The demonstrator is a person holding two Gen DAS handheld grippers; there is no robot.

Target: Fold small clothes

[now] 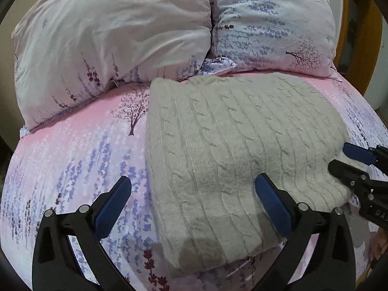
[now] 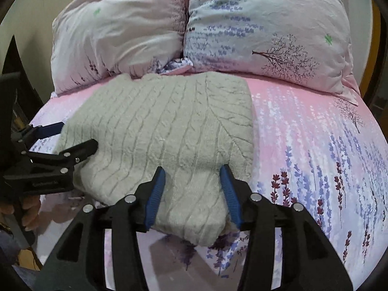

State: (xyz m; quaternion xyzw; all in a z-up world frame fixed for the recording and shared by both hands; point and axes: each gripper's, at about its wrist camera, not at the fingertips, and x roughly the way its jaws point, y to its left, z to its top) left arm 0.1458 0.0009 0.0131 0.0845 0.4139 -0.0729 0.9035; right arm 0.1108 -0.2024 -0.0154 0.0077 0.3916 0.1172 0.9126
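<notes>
A grey cable-knit sweater (image 1: 242, 150) lies folded into a thick block on the pink floral bed sheet (image 1: 80, 145); it also shows in the right wrist view (image 2: 165, 126). My left gripper (image 1: 192, 186) is open, its fingers straddling the sweater's near left corner; it also shows in the right wrist view (image 2: 77, 135). My right gripper (image 2: 192, 177) is open around the sweater's near right corner, the knit bulging between its blue pads (image 2: 156, 191). It also shows at the right edge of the left wrist view (image 1: 339, 160).
Two floral pillows (image 1: 116, 36) (image 1: 274, 24) lean at the head of the bed behind the sweater. A wooden headboard (image 1: 371, 38) stands to the far right. The sheet (image 2: 315, 157) lies bare to the right of the sweater.
</notes>
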